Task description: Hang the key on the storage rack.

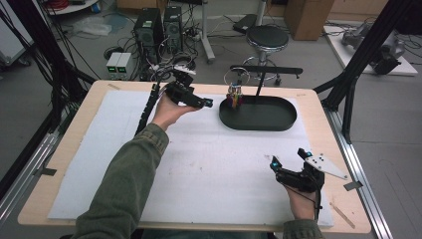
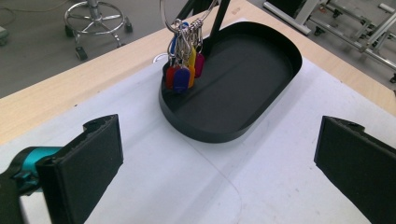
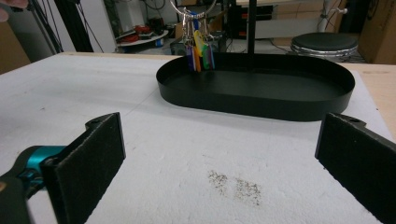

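The left gripper is held above the far half of the white mat, pointed at the bunch of key tags; in the left gripper view its jaws stand wide apart with nothing between them. The right gripper rests low near the mat's right front corner, well apart from the tray, and the right gripper view shows its jaws equally wide and empty. The bunch hangs from a large wire ring carried by the black stand, so that the tags dangle at the left end of the black oval tray, just above or touching its floor; which of the two cannot be told. The tags appear to be small plastic fobs on metal clips: light, hard and smooth, free to swing and to slide against each other. Judged from this, a grip across the flat faces of the cluster, or on the clips just above it, should hold best; the thin wire ring offers little surface to the pads and is likely to slip. Count: one tray, one stand, one ring, two grippers; at least five tags are visible (red, blue, orange, yellow, magenta), and overlapping ones prevent an exact count.
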A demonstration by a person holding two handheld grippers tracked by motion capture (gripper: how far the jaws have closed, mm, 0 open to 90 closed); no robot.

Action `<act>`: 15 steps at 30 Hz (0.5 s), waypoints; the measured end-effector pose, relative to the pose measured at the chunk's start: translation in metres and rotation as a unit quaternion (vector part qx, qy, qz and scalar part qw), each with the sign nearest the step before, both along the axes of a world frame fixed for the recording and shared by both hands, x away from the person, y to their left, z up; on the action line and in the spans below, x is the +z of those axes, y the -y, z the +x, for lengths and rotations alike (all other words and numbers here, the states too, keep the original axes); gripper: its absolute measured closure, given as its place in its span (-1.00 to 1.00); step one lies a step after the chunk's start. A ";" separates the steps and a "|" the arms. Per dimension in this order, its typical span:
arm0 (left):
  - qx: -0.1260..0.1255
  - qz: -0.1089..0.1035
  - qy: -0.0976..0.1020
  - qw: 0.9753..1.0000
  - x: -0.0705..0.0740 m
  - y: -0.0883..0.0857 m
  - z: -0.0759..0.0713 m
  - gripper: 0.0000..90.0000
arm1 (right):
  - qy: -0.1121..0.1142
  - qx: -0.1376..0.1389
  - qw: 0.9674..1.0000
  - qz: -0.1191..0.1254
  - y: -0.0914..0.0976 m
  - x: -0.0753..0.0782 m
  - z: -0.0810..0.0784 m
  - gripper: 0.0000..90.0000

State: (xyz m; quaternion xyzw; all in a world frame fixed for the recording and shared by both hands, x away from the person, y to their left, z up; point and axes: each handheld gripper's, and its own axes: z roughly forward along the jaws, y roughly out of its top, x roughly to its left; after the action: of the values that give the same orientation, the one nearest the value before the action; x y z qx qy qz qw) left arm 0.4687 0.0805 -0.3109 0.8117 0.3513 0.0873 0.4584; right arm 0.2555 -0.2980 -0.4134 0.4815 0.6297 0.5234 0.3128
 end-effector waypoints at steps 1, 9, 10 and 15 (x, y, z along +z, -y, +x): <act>0.003 0.002 0.000 1.000 0.000 -0.001 -0.001 -0.96 | -0.001 -0.001 1.000 0.001 0.000 0.000 0.000 -0.99; 0.014 0.029 0.007 0.999 -0.001 -0.017 -0.015 -0.96 | -0.003 -0.002 1.000 0.001 0.000 0.000 0.000 -0.99; 0.016 0.029 0.007 0.999 -0.002 -0.019 -0.016 -0.96 | -0.002 -0.001 1.000 -0.001 0.000 0.000 0.000 -0.99; 0.025 0.024 0.007 0.999 -0.008 -0.032 -0.023 -0.96 | -0.002 -0.001 1.000 -0.002 -0.001 0.000 0.000 -0.99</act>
State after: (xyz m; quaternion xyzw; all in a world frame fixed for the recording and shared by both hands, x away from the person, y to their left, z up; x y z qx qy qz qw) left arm 0.4461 0.1126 -0.3190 0.8128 0.3656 0.1127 0.4393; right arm 0.2559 -0.2971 -0.4138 0.4825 0.6311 0.5205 0.3131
